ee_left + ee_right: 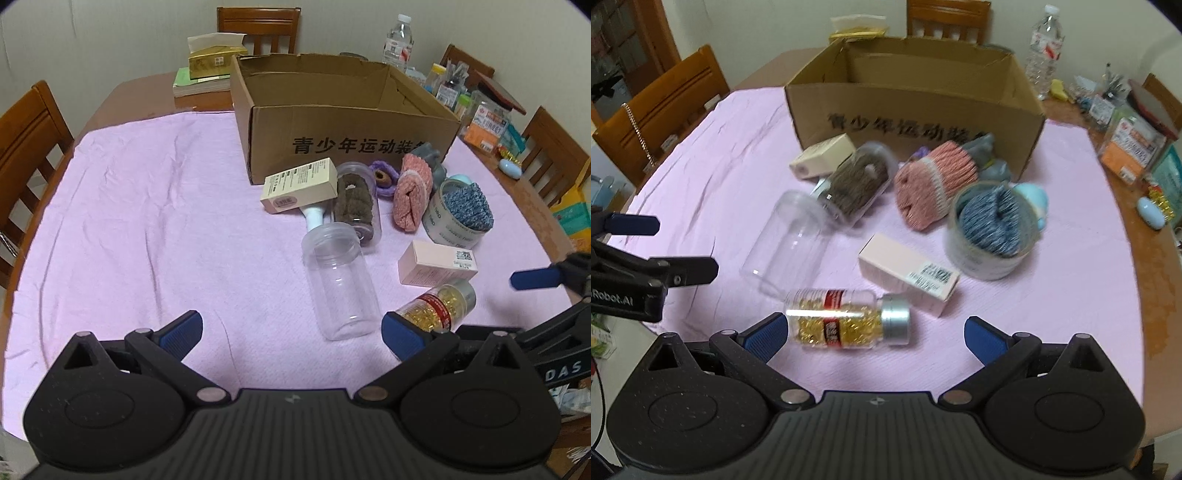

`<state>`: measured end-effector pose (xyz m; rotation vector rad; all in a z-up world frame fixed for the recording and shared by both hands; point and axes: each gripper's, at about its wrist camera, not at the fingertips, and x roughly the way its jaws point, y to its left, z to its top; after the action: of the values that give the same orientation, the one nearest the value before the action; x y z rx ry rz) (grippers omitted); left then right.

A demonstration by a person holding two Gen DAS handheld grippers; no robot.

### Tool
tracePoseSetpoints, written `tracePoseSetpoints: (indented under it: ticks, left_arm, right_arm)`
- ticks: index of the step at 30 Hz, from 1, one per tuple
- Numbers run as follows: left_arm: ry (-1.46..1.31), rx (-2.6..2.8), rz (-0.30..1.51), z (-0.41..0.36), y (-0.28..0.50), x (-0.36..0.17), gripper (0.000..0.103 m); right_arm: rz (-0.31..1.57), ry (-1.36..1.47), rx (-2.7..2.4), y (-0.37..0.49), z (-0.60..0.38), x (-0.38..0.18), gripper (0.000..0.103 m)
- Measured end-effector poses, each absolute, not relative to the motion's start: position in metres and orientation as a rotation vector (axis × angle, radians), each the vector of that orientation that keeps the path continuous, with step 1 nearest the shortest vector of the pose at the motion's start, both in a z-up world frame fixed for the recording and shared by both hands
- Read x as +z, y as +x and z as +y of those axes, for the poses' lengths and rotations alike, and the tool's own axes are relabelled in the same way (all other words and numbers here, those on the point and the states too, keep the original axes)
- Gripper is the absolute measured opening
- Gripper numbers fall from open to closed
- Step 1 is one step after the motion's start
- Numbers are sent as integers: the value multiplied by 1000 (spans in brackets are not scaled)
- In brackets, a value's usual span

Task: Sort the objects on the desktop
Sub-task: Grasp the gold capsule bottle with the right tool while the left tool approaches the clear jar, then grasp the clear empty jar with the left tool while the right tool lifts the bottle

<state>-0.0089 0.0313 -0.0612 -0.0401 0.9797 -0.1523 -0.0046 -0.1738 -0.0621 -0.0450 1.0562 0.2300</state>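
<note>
An open cardboard box [343, 122] [916, 110] stands at the back of the pink cloth. In front of it lie a cream carton [299, 184], a jar of brown material [356, 206], an empty clear jar [340, 284] [786, 243], a pink carton [436, 264] [908, 273], a pink knit cloth [927, 184], a tape roll holding blue cloth [993, 232] and a capsule bottle [439, 302] [846, 319]. My left gripper [291, 332] is open, near the clear jar. My right gripper [875, 332] is open, with the capsule bottle lying just ahead between its fingers.
Wooden chairs [29, 140] ring the table. A tissue box [214, 59] on books and a water bottle [397, 40] stand behind the box. Small bottles and packets [480, 110] crowd the right table edge. Bare pink cloth [147, 221] spreads to the left.
</note>
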Motion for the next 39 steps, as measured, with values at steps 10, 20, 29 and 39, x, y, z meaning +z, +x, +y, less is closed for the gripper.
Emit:
tracePoseSetpoints:
  ticks: [10, 20, 29, 39]
  left_arm:
    - [-62, -127, 1003, 43, -8, -71, 103]
    - [-75, -96, 1012, 52, -5, -75, 102]
    - [-65, -103, 1020, 46, 5, -79, 102]
    - [-40, -160, 1013, 20, 22, -77, 102]
  right_arm:
    - [1106, -49, 257, 6, -161, -84, 103]
    - [1130, -111, 254, 21, -146, -102, 103]
    - [1114, -143, 285, 22, -142, -102, 97]
    - [1100, -167, 305, 16, -154, -89, 97]
